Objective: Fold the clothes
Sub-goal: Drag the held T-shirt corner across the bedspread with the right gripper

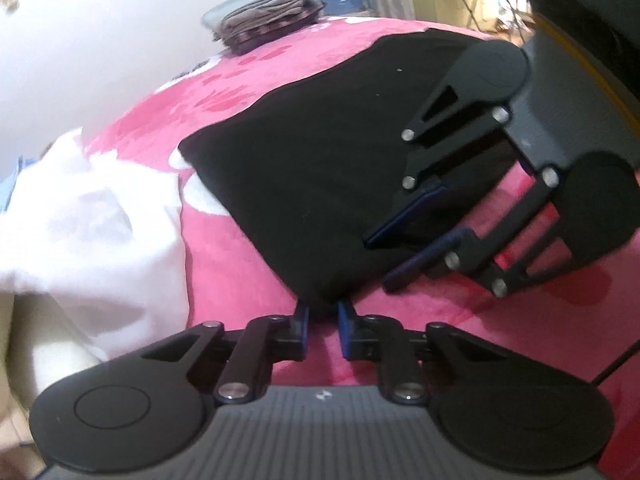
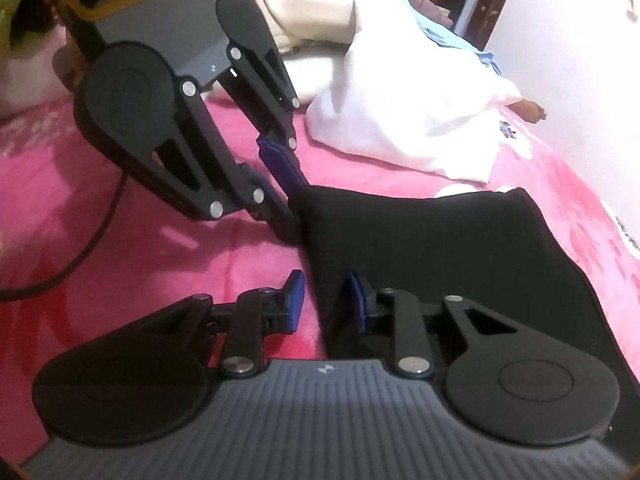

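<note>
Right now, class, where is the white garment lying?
The white garment lies bunched on the pink blanket, at the left of the left wrist view, just beyond the black garment that both grippers work on; the right wrist view shows it behind that black garment.

No words or numbers can be read in either view; the left gripper [image 1: 323,316] carries a small pale emblem on its ribbed grey body; the right gripper [image 2: 323,300] bears the same mark; it looks like a logo, perhaps, too blurred to make out.
</note>
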A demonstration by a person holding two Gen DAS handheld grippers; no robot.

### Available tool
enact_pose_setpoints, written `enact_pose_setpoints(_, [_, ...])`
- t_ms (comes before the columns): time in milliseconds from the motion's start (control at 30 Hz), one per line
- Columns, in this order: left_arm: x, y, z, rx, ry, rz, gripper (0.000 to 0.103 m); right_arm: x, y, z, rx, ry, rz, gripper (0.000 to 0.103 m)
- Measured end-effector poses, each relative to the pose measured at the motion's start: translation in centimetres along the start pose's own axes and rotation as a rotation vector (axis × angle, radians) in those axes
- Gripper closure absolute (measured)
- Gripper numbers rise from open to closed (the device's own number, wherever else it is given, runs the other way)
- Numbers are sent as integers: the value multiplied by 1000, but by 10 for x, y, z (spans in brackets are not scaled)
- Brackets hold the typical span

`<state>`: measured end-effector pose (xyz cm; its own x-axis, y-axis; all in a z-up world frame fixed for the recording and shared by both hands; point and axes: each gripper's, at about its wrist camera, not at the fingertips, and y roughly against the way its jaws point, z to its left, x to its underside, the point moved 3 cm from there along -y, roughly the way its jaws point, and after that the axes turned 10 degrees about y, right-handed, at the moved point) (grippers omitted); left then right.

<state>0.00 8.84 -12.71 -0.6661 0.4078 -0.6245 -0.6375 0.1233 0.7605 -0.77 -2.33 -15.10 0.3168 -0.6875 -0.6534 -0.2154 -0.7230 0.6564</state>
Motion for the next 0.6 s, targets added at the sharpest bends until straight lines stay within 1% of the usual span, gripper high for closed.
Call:
enact_pose_setpoints(33, [1, 0, -2, -10, -32, -4, 93, 0, 0, 0, 3, -6, 1, 84])
enact_pose_setpoints(67, [2, -1, -5, -20, -64, -8, 94, 0, -1, -1, 11, -11, 3, 93])
enact_pose_setpoints(100, [2, 0, -7, -34, -101, -14, 96, 0, -1, -2, 19, -14, 9, 97])
enact_pose_setpoints(200, [6, 2, -14, -109, -233, -40, 97, -1, 4, -6, 22, -35, -4, 100])
enact_pose_setpoints(400, [11, 0, 2, -191, -211, -9, 102, -4, 16, -14, -5, -102, -50, 101])
enact_pose_setpoints(533, [14, 0, 14, -245, -194, 11, 102, 1, 8, -8, -36, -100, -25, 101])
enact_pose_setpoints(600, [15, -1, 19, -272, -186, 22, 101, 4, 5, -7, -47, -127, -21, 97])
